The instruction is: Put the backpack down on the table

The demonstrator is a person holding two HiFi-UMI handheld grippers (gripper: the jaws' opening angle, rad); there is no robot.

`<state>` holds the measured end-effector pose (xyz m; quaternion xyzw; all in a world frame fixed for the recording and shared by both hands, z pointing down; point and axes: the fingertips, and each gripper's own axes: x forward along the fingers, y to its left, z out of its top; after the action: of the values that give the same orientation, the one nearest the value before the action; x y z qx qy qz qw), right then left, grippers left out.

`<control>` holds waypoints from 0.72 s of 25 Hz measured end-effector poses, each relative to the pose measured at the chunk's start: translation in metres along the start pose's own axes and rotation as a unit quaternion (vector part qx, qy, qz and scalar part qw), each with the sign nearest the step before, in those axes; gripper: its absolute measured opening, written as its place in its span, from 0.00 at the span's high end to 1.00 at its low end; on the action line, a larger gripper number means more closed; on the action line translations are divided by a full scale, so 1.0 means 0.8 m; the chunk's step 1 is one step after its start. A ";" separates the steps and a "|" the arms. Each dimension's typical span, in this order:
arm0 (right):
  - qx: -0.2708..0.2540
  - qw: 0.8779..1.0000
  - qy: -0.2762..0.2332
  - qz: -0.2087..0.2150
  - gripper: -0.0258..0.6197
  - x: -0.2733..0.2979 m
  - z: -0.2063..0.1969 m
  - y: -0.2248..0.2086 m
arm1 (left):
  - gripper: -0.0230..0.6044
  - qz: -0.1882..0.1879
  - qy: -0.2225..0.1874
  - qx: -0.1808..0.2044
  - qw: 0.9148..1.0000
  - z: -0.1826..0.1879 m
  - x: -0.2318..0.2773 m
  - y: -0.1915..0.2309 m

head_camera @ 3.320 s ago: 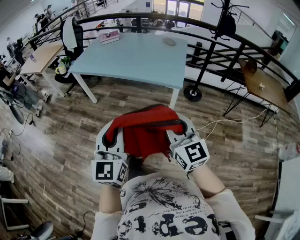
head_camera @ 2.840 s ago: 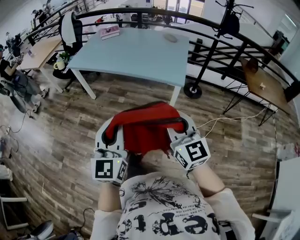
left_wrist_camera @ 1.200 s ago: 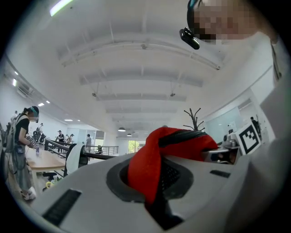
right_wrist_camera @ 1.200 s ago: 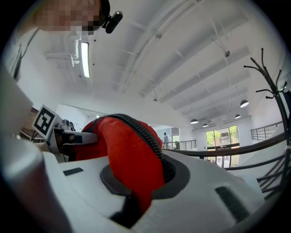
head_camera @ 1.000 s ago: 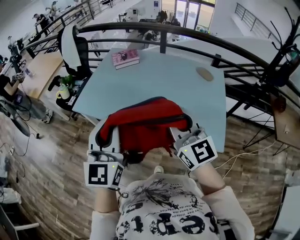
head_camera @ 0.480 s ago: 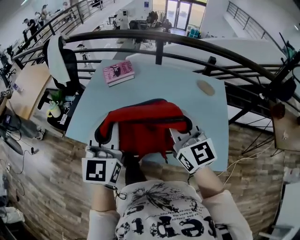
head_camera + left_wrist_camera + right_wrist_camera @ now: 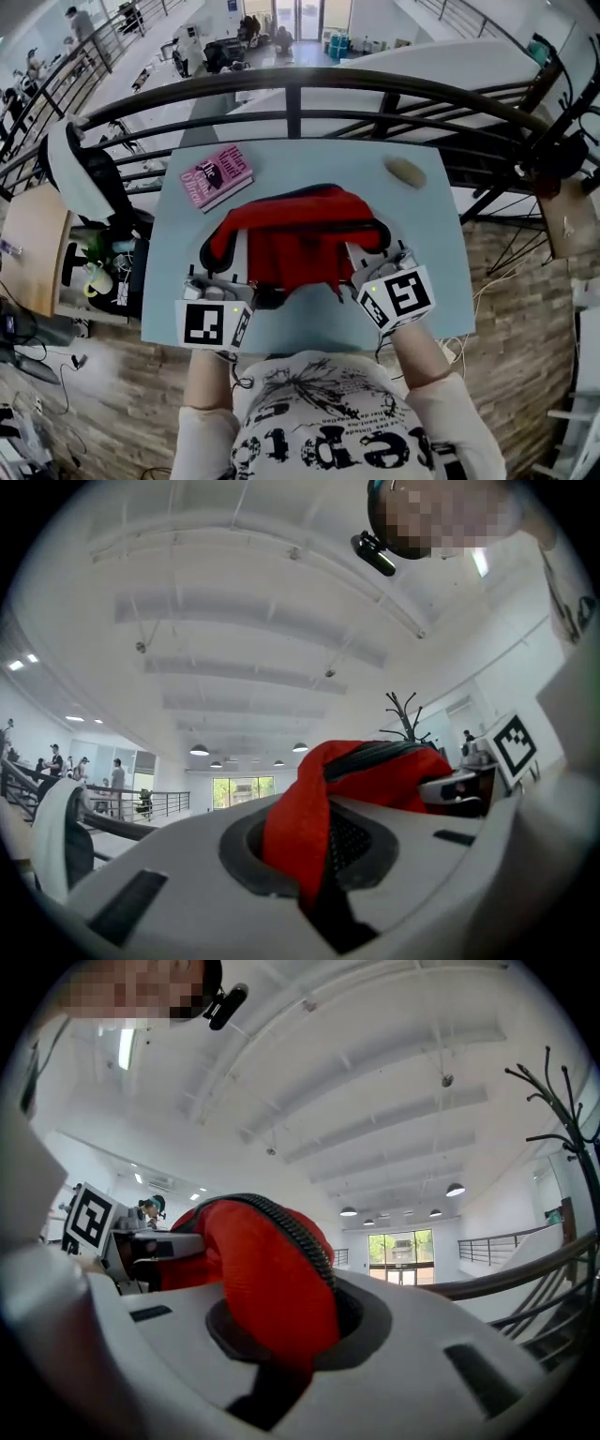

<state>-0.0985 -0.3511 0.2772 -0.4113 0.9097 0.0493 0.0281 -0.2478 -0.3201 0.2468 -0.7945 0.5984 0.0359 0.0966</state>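
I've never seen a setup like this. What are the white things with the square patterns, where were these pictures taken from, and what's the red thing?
No robot here: a person holds a two-jaw tool in each hand, the left gripper and the right gripper. The patterned cubes are part of them. The top-down picture comes from a camera on the person's head; the other two come from cameras riding on each gripper, looking along its jaws. Both grippers are clamped on a red backpack, one at each side, over a pale blue table. On the table lie a pink book and a small tan object.
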 end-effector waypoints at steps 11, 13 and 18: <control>-0.017 0.997 0.003 -0.078 0.89 0.159 -0.030 -0.077 | 0.91 -0.053 -0.002 -0.002 0.999 -0.049 0.161 0.099; -0.023 0.996 0.003 -0.086 0.89 0.185 -0.031 -0.090 | 0.91 -0.059 -0.004 -0.008 0.998 -0.055 0.187 0.114; -0.044 0.994 0.007 -0.097 0.88 0.220 -0.038 -0.116 | 0.91 -0.080 -0.021 -0.012 0.996 -0.075 0.227 0.131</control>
<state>-0.1453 -0.5469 0.2848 -0.4990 0.8625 0.0836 0.0083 -0.3002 -0.5312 0.2626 -0.8403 0.5299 0.0522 0.1021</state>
